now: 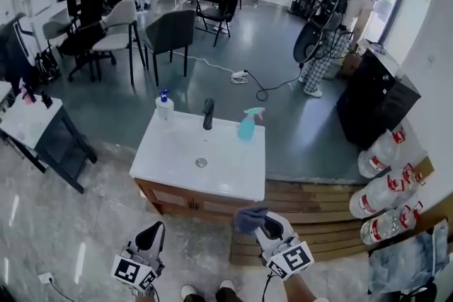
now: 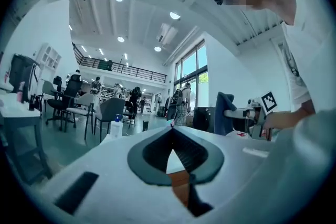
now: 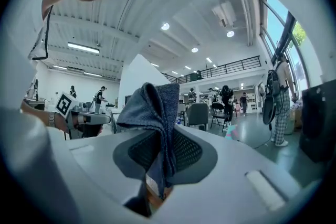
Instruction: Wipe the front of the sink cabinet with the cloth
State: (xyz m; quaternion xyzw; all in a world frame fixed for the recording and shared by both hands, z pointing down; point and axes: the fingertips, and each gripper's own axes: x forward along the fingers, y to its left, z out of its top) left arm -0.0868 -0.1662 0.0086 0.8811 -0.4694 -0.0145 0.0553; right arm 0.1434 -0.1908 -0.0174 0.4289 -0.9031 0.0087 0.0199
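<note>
Side surface: at far left we see a white top on dark legs, well apart from the sink cabinet.
Left gripper: we find it low in the head view, before the left part of the cabinet front and not touching it. In its own view the jaws meet at the tips, with nothing between them.
Sink cabinet: white top with a drain over a brown wooden front, which faces us between the two grippers.
Pump bottle: upright at the back left corner of the top.
Tap: black, at the middle of the back edge.
Spray bottle: teal, upright, just right of the tap.
Cloth: dark blue-grey and bunched. We see it near the cabinet's right front corner, whether touching we cannot tell. In the right gripper view it stands up in folds above the jaws.
Right gripper: its jaws are clamped on the cloth's lower part.
Wooden step: right of the cabinet.
Water jugs: lying at far right.
</note>
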